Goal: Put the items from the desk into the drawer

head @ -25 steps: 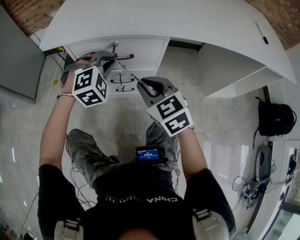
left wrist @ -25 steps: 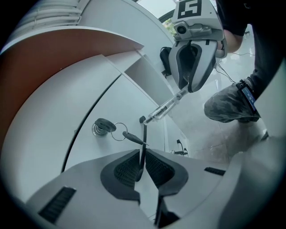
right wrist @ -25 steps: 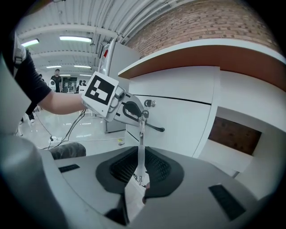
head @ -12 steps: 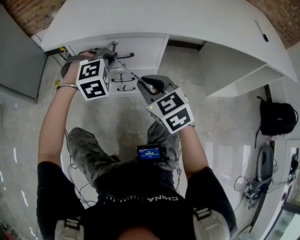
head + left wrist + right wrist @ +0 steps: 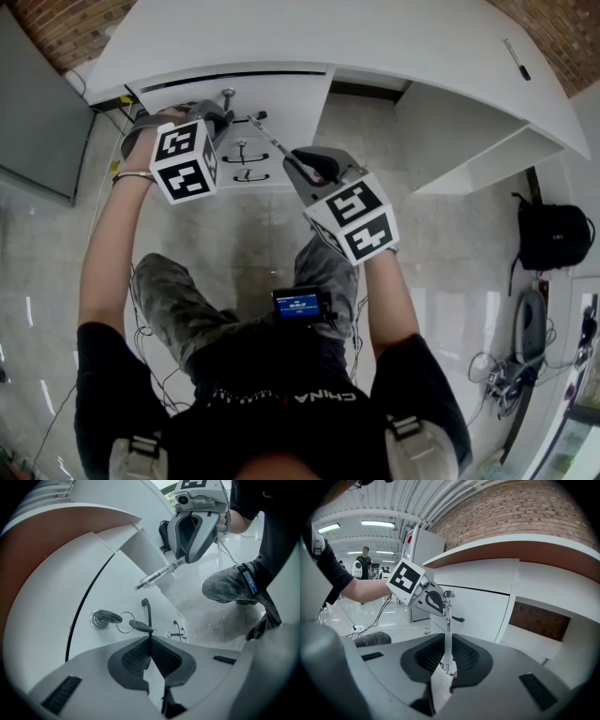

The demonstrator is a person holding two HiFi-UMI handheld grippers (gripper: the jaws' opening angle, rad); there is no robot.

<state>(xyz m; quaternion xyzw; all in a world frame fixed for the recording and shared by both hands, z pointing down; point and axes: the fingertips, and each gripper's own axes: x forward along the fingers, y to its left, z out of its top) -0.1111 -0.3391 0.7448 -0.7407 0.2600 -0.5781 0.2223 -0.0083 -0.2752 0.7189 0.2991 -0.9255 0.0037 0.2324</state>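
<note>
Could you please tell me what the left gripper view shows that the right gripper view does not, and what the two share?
Only the left gripper view shows the lower drawer handles, the small screen device strapped to the person's leg, and the right gripper from outside.

Only the right gripper view shows the brick wall, the ceiling lights and the left gripper from outside with its marker cube.

Both show the white desk, the black drawer handle in the left gripper's shut jaws, and the clear pen in the right gripper's shut jaws.
</note>
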